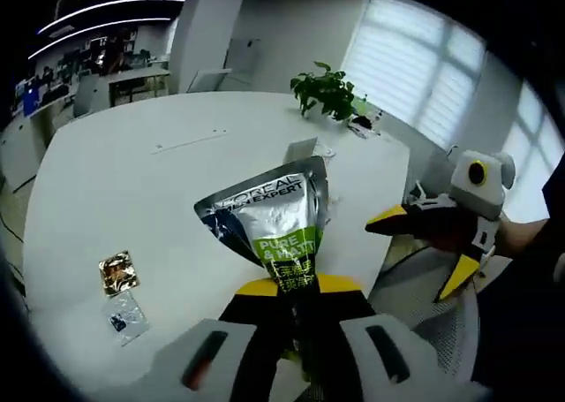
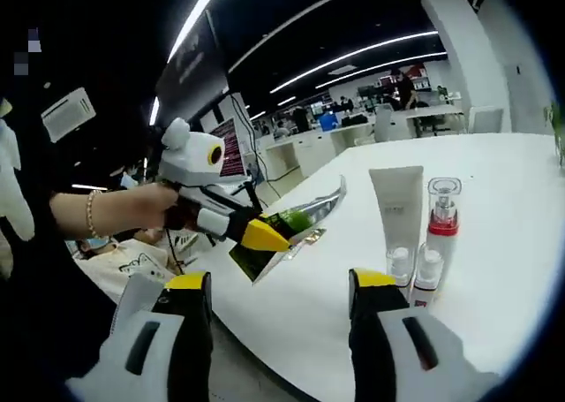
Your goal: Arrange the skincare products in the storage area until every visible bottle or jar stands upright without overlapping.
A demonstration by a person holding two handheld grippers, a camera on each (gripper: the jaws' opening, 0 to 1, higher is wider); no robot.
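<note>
My left gripper (image 1: 298,287) is shut on the lower end of a silver L'Oreal tube (image 1: 275,215) with a green label, held up over the white table (image 1: 132,181). In the right gripper view the same tube (image 2: 305,221) juts out over the table edge from the left gripper (image 2: 265,236), which a hand holds. My right gripper (image 2: 281,283) is open with nothing between its jaws; it also hovers open (image 1: 424,247) off the table's right edge. An upright white tube (image 2: 397,206), a clear bottle with a red collar (image 2: 442,215) and two small bottles (image 2: 400,264) stand together on the table.
A gold sachet (image 1: 117,272) and a clear sachet (image 1: 126,314) lie flat at the table's left. A potted plant (image 1: 327,90) stands at the far edge. A mesh chair (image 1: 424,300) sits beside the table. Office desks and people are behind.
</note>
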